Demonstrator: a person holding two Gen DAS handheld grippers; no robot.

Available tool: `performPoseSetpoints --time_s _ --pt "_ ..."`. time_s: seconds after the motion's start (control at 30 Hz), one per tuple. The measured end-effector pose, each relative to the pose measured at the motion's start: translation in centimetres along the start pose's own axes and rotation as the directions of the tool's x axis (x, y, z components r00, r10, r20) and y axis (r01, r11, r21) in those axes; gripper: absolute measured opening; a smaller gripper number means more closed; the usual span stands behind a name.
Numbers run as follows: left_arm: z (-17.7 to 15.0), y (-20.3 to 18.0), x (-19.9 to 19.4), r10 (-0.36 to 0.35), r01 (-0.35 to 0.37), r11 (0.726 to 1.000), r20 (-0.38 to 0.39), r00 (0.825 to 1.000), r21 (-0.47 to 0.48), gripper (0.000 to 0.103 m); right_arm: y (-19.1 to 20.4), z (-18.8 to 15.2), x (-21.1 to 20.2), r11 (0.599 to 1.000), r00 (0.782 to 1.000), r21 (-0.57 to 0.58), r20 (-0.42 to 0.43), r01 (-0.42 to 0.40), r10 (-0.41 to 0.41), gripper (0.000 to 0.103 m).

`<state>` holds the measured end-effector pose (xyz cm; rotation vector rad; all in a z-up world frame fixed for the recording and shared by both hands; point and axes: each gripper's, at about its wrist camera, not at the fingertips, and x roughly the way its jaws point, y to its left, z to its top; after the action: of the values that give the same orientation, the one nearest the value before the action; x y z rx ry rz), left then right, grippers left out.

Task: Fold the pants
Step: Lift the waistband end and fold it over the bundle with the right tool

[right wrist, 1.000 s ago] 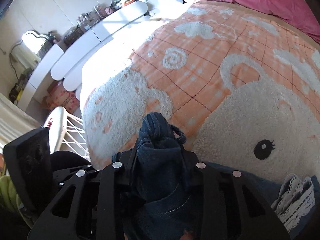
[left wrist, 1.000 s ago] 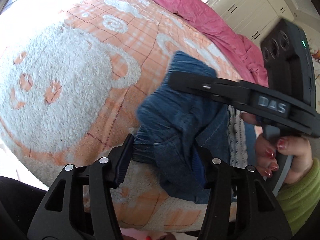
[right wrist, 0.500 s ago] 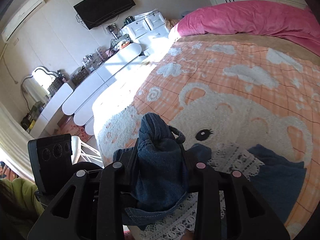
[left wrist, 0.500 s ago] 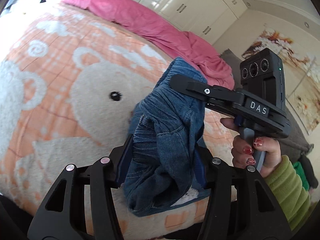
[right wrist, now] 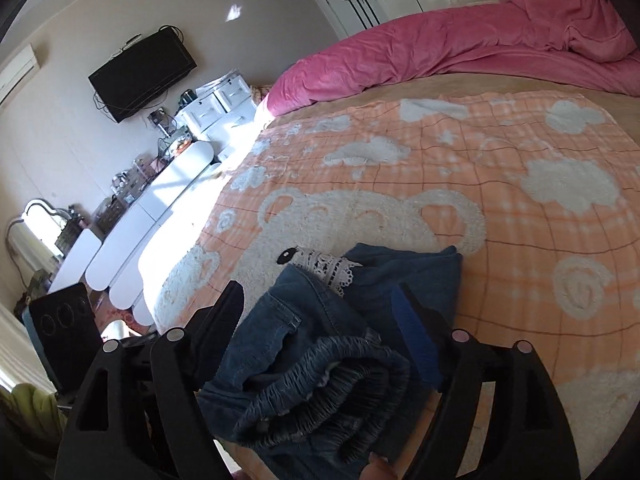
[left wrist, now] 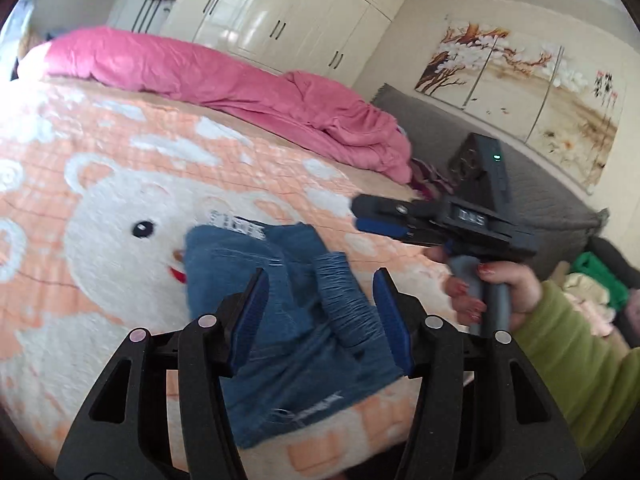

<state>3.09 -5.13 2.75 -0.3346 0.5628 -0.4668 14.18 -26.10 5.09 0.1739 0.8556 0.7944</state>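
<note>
The blue denim pants (left wrist: 288,344) lie bunched on the orange bear blanket (left wrist: 100,240), with the elastic waistband rolled up and white lace trim (left wrist: 236,228) at the far edge. My left gripper (left wrist: 320,292) straddles the bundle, and denim fills the gap low between its blue pads. My right gripper (right wrist: 318,294) has its jaws opening wide. The pants (right wrist: 288,336) rest loosely between them and the pads do not press. In the left wrist view the right gripper (left wrist: 358,214) hovers to the right of the pants, held by a hand (left wrist: 508,284) in a green sleeve.
A crumpled pink duvet (left wrist: 240,80) lies along the far side of the bed. Cream wardrobes (left wrist: 280,20) stand behind it. A white dresser (right wrist: 160,200) and a wall TV (right wrist: 144,72) are past the bed's left edge. The blanket (right wrist: 520,240) stretches on to the right.
The right gripper has opened and let go of the pants. Both grippers swung across the bed. The pants went from hanging in the air to lying on the blanket.
</note>
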Motion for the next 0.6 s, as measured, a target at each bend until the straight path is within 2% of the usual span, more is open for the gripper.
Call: performPoseSetpoints --time_s 0.07,0.17,0.23,0.3,0.33,0.43,0.57,0.6 --pt "-0.6 -0.8 0.2 -0.003 0.003 1.000 -0.028 1.000 0.023 0.045 0.4 -1.0 0.3 1.000 1.000 -0.003 -0.026 0.014 -0.014 0.079" --pt "-1.7 -1.8 2.0 -0.010 0.020 0.996 -0.119 0.993 0.091 0.041 1.1 -2.4 1.6 0.997 0.994 -0.037 -0.089 0.063 -0.067 0.079" --pt "-3.0 -2.3 3.4 -0.017 0.046 0.990 -0.213 0.977 0.131 0.040 1.2 -3.5 2.8 0.984 0.974 -0.094 -0.153 0.152 -0.165 0.079" --pt "-4.1 -2.3 4.7 0.009 0.034 0.988 -0.276 0.961 0.151 0.040 0.7 -5.0 4.0 0.951 0.937 -0.174 -0.198 0.256 -0.288 0.078" --pt "-4.1 -2.2 4.9 0.015 0.030 0.988 -0.283 0.959 0.154 0.040 0.4 -5.5 4.3 0.952 0.934 -0.171 -0.211 0.254 -0.288 0.078" --pt "-3.7 -1.9 4.6 -0.002 0.041 0.989 -0.269 0.963 0.139 0.040 0.1 -5.5 3.6 0.967 0.951 -0.133 -0.192 0.217 -0.240 0.079" --pt "-3.4 -1.7 2.7 -0.049 0.073 0.991 -0.207 0.977 0.111 0.040 1.2 -3.9 1.0 0.972 0.976 -0.135 -0.078 0.191 -0.203 0.079" --pt "-3.2 -1.7 2.2 -0.041 0.063 0.991 -0.184 0.982 0.118 0.040 1.4 -3.4 0.6 0.975 0.980 -0.131 -0.062 0.182 -0.191 0.079"
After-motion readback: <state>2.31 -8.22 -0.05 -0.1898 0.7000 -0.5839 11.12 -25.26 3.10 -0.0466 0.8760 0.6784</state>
